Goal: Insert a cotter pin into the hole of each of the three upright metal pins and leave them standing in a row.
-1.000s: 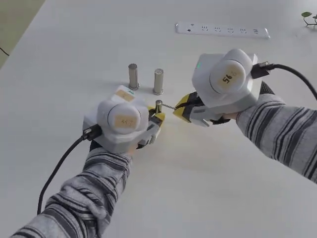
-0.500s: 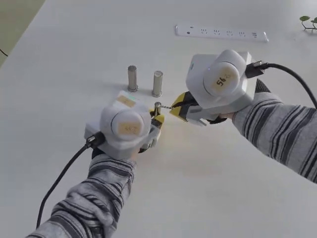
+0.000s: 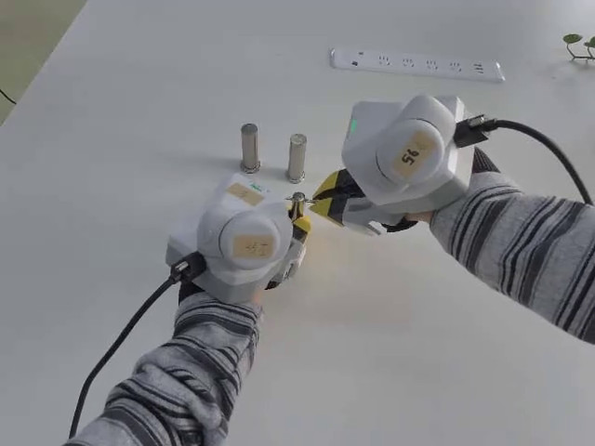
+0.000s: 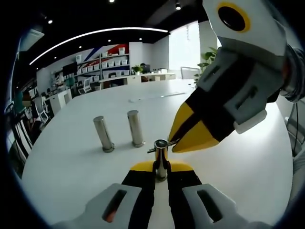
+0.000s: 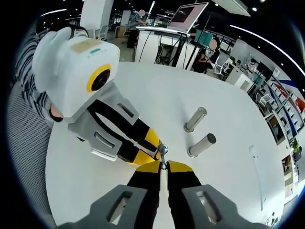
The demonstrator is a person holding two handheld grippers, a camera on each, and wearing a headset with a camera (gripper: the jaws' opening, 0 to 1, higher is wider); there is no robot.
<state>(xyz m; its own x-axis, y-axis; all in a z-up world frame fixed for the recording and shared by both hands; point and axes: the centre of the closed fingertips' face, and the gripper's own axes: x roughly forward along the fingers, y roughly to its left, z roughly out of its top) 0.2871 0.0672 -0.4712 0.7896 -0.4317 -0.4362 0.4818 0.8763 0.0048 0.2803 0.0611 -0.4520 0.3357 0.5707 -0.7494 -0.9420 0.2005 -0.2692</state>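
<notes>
My left gripper (image 3: 297,217) is shut on the third upright metal pin (image 3: 298,199), which stands on the white table. In the left gripper view that pin (image 4: 161,155) rises between my yellow-tipped jaws (image 4: 161,168), and the thin cotter pin (image 4: 153,150) crosses its head, one end sticking out on the left. My right gripper (image 3: 321,198) is shut on the cotter pin's other end, its tips against the pin head (image 5: 163,149). Two other metal pins (image 3: 250,147) (image 3: 297,156) stand side by side just behind; I cannot tell whether they carry cotter pins.
A white power strip (image 3: 418,61) lies at the far edge of the table (image 3: 390,353). A small plant (image 3: 581,37) shows at the top right. Black cables trail from both grippers. Bare tabletop lies on all sides.
My right gripper has moved left toward the held pin. The gap that showed the cotter pin's shaft has closed, and the cotter pin now crosses the pin's head.
</notes>
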